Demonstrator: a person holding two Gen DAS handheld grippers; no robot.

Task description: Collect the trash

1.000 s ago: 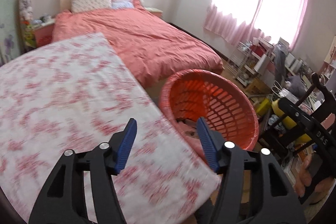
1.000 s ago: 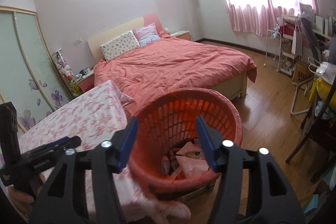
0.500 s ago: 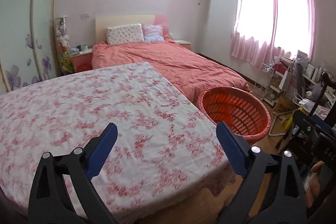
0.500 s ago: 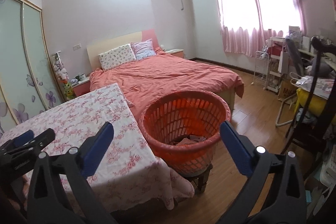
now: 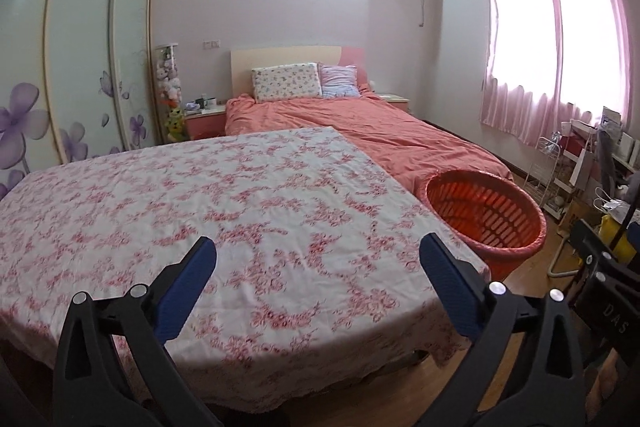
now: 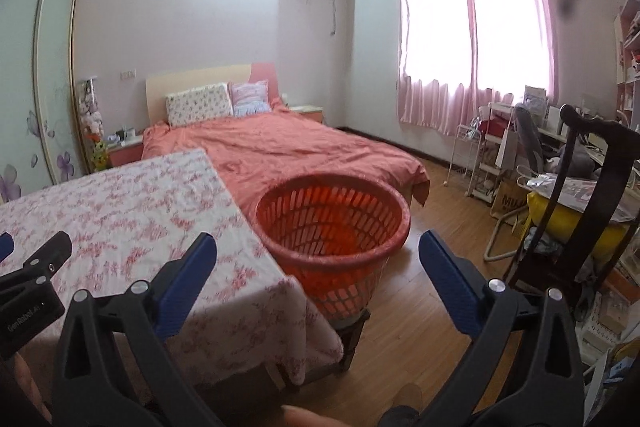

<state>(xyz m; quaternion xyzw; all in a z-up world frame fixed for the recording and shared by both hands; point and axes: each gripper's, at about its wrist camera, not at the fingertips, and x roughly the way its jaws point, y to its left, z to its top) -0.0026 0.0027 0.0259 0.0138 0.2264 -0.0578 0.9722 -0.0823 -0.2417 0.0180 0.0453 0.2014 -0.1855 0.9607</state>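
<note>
Both grippers, left gripper (image 5: 318, 259) and right gripper (image 6: 318, 255), are gaping empty (jaws just opened) while you are facing a litter-free tablecloth (image 5: 224, 203), the orange basket (image 6: 332, 223) sitting mid-frame, so collecting looks finished.

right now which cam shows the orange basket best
The right wrist view: the orange basket sits near centre, its whole rim, inner wall and much of its outer side visible. The left wrist view shows it off to the right, its near side partly hidden by the table's floral cloth.
</note>
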